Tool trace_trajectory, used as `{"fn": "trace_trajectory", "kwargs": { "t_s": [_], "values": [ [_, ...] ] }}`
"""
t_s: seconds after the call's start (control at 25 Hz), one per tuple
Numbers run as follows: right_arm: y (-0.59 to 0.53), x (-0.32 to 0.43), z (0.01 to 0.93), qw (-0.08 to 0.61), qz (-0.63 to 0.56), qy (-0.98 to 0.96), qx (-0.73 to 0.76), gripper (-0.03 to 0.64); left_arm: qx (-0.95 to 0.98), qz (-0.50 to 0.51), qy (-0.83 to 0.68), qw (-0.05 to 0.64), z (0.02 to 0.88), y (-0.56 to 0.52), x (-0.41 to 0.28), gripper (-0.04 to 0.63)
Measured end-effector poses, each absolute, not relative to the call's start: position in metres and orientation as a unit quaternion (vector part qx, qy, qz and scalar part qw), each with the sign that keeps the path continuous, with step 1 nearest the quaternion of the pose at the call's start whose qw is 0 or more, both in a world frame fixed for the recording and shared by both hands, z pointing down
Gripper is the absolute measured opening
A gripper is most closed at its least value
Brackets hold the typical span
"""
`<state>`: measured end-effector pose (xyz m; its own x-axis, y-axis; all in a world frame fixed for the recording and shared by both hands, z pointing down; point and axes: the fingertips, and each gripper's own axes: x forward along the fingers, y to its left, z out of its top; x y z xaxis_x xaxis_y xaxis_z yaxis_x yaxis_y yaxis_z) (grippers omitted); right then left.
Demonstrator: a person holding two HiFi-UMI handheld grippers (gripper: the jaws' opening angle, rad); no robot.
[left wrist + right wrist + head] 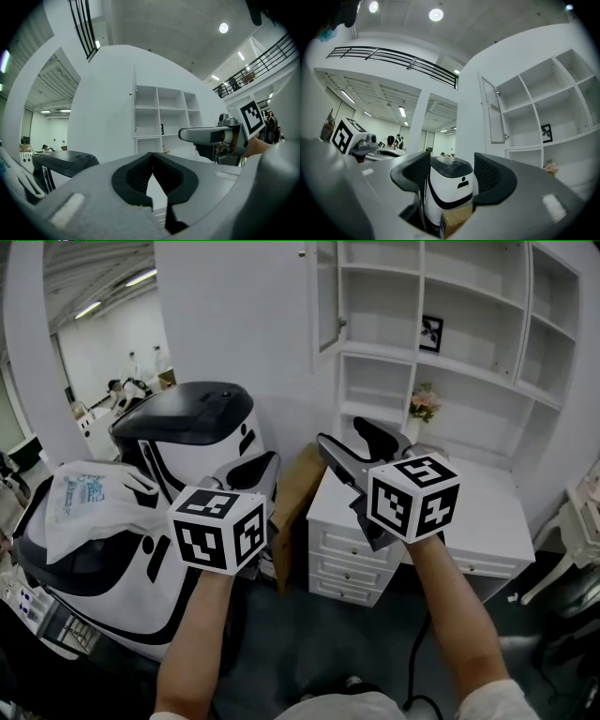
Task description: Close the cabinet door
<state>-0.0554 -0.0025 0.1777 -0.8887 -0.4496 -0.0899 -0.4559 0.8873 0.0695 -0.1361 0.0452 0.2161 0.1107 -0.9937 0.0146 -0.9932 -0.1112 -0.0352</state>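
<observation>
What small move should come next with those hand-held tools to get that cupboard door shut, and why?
Probably lift the right tool toward the cabinet door, which stands swung open at the shelf unit's upper left. That tool's jaws are apart with nothing held, and it sits closer beneath the door than the left tool, whose jaws are together.

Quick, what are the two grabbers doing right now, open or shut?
Left gripper: shut, nothing between its jaws.
Right gripper: open, holding nothing.
</observation>
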Motion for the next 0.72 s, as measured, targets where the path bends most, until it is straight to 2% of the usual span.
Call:
{"fn": "trace_trajectory", "kwargs": {
  "t_s": [0.72],
  "values": [
    [-0.105,-0.096,0.178,0.059,0.03,0.971,-0.228,0.295,-0.737,-0.022,0.675,0.013,0.219,-0.047,-0.177,-0.002]
  ]
}}
